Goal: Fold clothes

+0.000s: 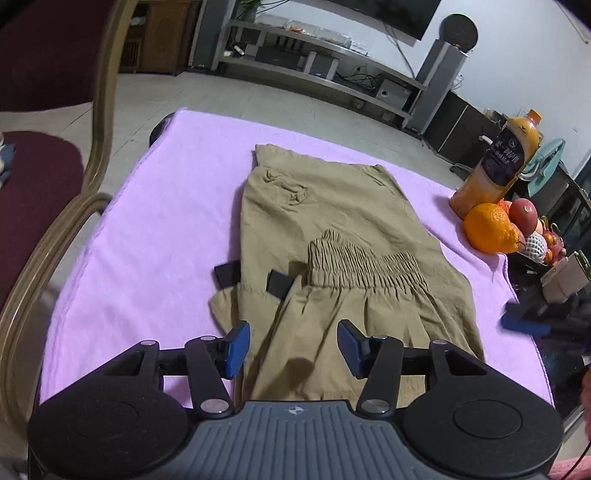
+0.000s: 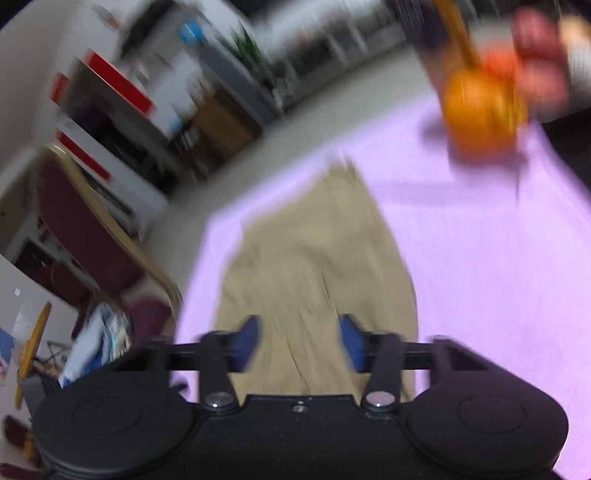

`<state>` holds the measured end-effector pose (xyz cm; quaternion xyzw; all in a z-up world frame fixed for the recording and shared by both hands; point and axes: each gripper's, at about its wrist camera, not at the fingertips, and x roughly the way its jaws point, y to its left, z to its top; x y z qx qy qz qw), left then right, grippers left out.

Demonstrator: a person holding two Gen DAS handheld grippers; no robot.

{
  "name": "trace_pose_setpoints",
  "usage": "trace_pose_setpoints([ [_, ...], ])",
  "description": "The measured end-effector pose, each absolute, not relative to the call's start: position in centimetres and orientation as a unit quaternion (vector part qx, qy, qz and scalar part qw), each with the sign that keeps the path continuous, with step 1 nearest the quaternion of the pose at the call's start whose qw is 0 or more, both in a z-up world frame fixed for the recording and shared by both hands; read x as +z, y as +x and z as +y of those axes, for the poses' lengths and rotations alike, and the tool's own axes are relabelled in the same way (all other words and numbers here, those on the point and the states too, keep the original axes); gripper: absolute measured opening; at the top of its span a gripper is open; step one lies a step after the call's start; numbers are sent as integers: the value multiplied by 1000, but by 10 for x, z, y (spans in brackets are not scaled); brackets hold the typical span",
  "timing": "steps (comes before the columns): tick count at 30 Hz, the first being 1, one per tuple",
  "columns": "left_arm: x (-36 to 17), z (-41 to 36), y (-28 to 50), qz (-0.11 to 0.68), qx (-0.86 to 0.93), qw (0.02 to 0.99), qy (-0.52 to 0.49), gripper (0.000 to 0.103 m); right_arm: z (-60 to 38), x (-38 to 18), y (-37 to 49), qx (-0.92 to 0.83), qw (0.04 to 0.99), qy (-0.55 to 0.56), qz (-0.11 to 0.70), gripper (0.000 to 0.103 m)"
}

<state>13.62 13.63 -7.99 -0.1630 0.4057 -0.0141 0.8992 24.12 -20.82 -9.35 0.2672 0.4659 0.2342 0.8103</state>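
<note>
Both my left tool [image 1: 293,341] and right tool [image 2: 299,341] hover part-open, empty, above folded khaki trousers [image 1: 332,236]; a low pass could snag and unfold them.

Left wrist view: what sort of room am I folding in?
Probably a home living room: a long media shelf with electronics below a dark screen, a tall speaker, and fruit beside the khaki garment.
</note>
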Motion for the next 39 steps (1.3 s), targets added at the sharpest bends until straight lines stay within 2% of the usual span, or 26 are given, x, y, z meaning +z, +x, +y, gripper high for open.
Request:
trace_pose_setpoints([
  [3,-89,138,146,409,-21,897,-166,50,-202,-115,254,229,796,260,497,36],
  [6,-101,133,154,427,-21,890,-156,39,-199,-128,256,223,790,268,504,36],
  [9,-120,132,162,459,0,878,-137,38,-210,-154,262,187,771,307,525,36],
  [10,-120,135,161,460,2,877,-138,40,-217,-162,263,168,767,315,533,29],
  [11,-120,137,161,460,4,877,-140,40,-223,-168,264,151,765,324,536,13],
  [13,-113,142,154,451,13,881,-145,41,-234,-165,261,117,779,319,527,8],
  [14,-109,145,150,443,18,884,-149,36,-237,-158,258,99,793,306,517,10],
  [16,-95,149,139,418,12,894,-158,38,-240,-143,250,96,813,291,495,24],
  [19,-79,149,130,377,-16,913,-157,58,-236,-128,240,150,814,298,475,31],
  [20,-80,147,133,380,-21,911,-157,61,-230,-127,241,168,810,297,476,35],
  [23,-88,138,144,403,-35,902,-151,62,-215,-128,243,213,796,296,483,44],
  [27,-105,123,155,424,-34,898,-113,60,-206,-140,252,210,784,294,504,44],
  [31,-112,112,165,423,-28,903,-76,51,-194,-154,263,202,790,269,513,44],
  [33,-113,106,168,423,-32,903,-68,40,-185,-155,266,211,794,261,508,43],
  [34,-113,102,169,423,-37,903,-63,28,-180,-153,266,217,797,254,503,40],
  [35,-111,97,167,419,-38,906,-46,20,-174,-151,265,226,799,244,500,25],
  [37,-108,90,162,411,-40,910,-18,7,-161,-141,258,236,813,204,491,7],
  [39,-101,97,156,406,-39,912,-39,5,-152,-130,249,243,827,169,478,5],
])
